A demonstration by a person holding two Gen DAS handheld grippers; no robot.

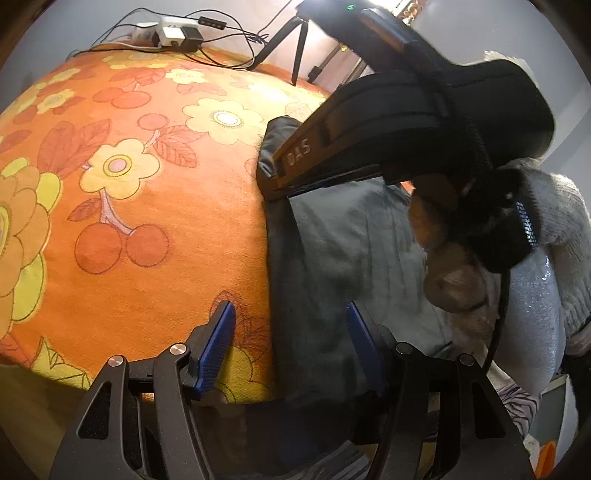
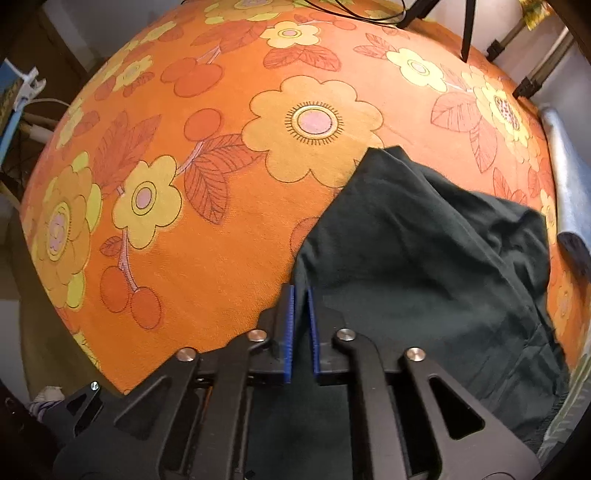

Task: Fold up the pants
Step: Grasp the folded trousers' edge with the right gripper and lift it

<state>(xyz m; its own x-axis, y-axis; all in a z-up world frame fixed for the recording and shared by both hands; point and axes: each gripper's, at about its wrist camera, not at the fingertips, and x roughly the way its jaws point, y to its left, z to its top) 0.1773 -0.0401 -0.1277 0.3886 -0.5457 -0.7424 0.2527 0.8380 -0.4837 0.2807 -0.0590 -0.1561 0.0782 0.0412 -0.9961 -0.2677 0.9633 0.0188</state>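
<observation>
Two grippers work over a pair of dark green pants [image 2: 424, 266] lying on an orange tablecloth [image 2: 192, 258] printed with yellow flowers and red cherries. We see the pants bunched at the right part of the cloth in the right wrist view, their left edge running diagonally up to a point beside a big yellow flower.

Our right gripper [image 2: 300, 291] points down at that left edge. Its blue pads [image 2: 290, 332] stand almost together at the tips, with a fold of the dark fabric pinched between them (the cloth rises in a small ridge right where the tips meet).

Our left gripper [image 1: 291, 310] hangs with its jaws wide apart, holding nothing. One blue pad [image 1: 218, 343] sits above the orange cloth and the other above the pants [image 1: 332, 258], so the garment's edge runs between them.

From the left wrist view we also see the right gripper's black body [image 1: 424, 122] reaching across the pants, and the person's hand [image 1: 447, 266] holding it, with a pale knitted sleeve [image 1: 561, 236] behind.

At the far edge of the table lie a white power strip with black adapters [image 1: 173, 33], trailing cables, and the black legs of a tripod [image 1: 291, 44].
</observation>
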